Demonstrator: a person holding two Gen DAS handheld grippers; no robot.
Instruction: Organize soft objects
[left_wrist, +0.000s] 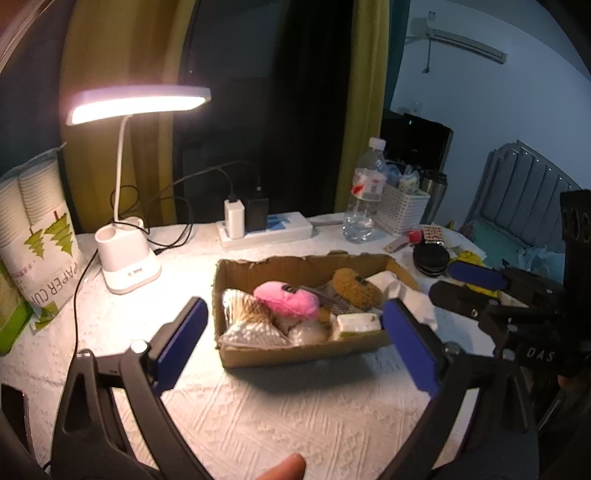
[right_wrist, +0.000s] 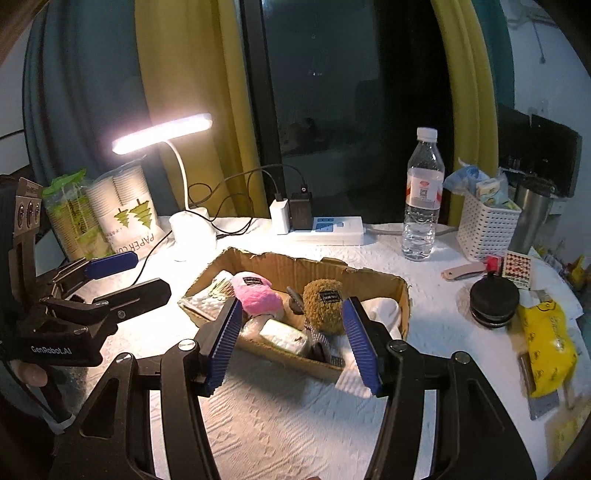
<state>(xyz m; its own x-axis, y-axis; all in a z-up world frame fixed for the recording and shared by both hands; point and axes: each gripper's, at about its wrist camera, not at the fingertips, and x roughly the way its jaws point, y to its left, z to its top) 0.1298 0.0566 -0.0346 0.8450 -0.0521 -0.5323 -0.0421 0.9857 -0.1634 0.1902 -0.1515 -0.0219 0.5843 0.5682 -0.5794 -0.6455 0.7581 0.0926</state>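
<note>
A shallow cardboard box (left_wrist: 295, 356) (right_wrist: 369, 275) sits mid-table and holds soft things: a pink plush (left_wrist: 288, 298) (right_wrist: 256, 293), a brown plush (left_wrist: 356, 288) (right_wrist: 325, 304), white cloth (left_wrist: 391, 282) (right_wrist: 382, 308), a white sponge block (left_wrist: 358, 324) (right_wrist: 282, 334) and a patterned pouch (left_wrist: 243, 310). My left gripper (left_wrist: 295, 339) is open and empty, just short of the box's near wall. My right gripper (right_wrist: 291, 341) is open and empty above the box's near right corner. Each gripper shows in the other's view, the right (left_wrist: 476, 284) and the left (right_wrist: 122, 275).
A lit desk lamp (left_wrist: 129, 258) (right_wrist: 192, 232), a paper-cup pack (left_wrist: 40, 236) (right_wrist: 125, 210) and a power strip (left_wrist: 266, 229) (right_wrist: 325, 229) stand behind the box. A water bottle (right_wrist: 423, 195), white basket (right_wrist: 487, 225), black round lid (right_wrist: 493, 299) and yellow bag (right_wrist: 546, 343) lie right.
</note>
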